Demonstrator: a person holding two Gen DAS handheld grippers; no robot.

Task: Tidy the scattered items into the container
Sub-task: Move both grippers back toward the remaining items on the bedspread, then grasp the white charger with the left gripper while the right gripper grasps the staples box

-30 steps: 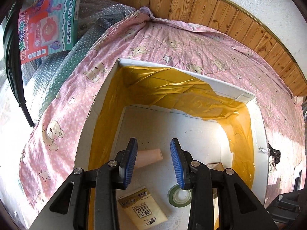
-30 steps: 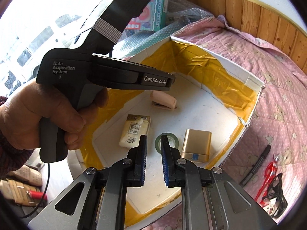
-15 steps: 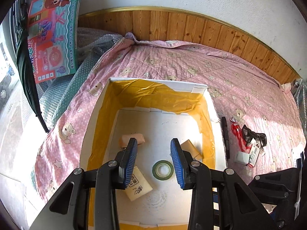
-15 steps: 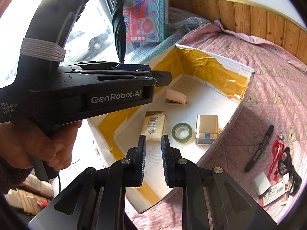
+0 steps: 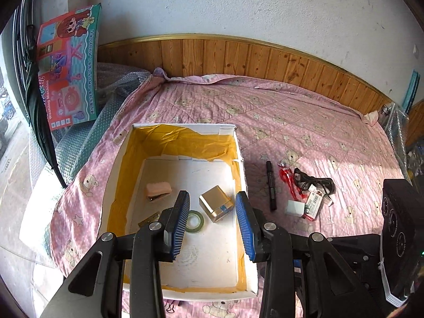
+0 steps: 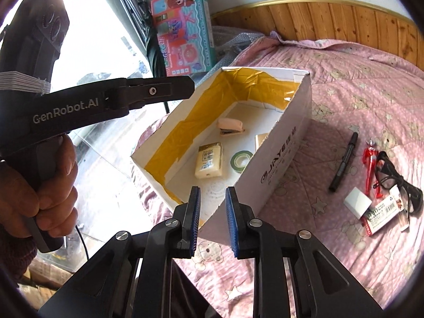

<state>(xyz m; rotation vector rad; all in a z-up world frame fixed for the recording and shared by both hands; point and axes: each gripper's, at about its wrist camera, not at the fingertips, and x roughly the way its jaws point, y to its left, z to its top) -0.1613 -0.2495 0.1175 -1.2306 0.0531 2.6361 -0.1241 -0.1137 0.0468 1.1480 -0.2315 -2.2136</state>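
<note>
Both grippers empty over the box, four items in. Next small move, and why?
Probably swing the right gripper rightward toward the black marker. It is open and empty, and the marker lies alone on the pink quilt, the nearest item outside the box. The glasses, red figure and white eraser lie clustered beyond it.

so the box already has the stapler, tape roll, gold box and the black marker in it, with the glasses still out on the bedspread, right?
Not quite. The black marker is not in the box; the right wrist view shows it lying on the bedspread beside it. The stapler, tape roll and gold box are inside, and the glasses are still out.
</note>
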